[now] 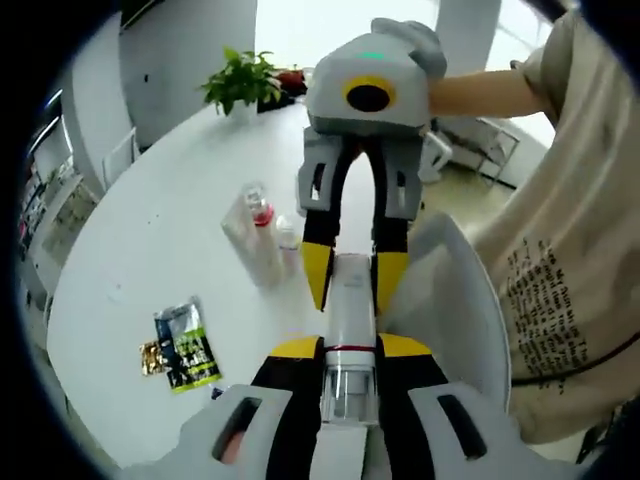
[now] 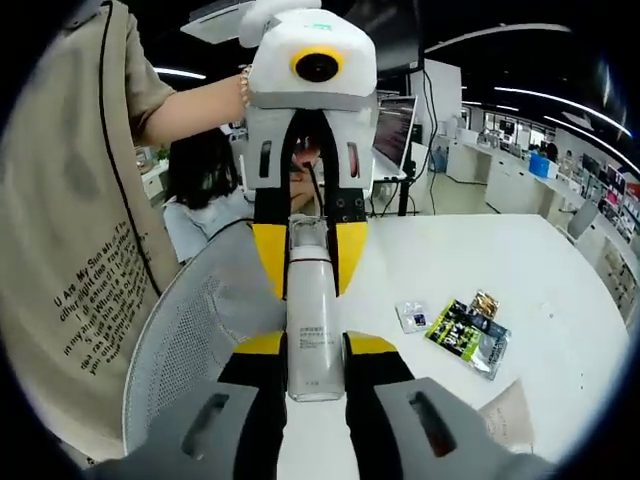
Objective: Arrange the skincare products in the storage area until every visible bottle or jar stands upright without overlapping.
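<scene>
White bottle (image 2: 310, 320) spans both hand-held grippers, left (image 1: 340, 350) and right (image 2: 310, 365), each clamped on one end, axis running between them.

Bystanders on and around the white table (image 1: 160, 230)
A potted plant (image 1: 240, 80) stands at its far edge; snack packets (image 2: 468, 335) lie flat on it, a small sachet (image 2: 411, 316) just beside; a mesh chair (image 2: 190, 340) is nearby, a monitor (image 2: 393, 125) behind
</scene>
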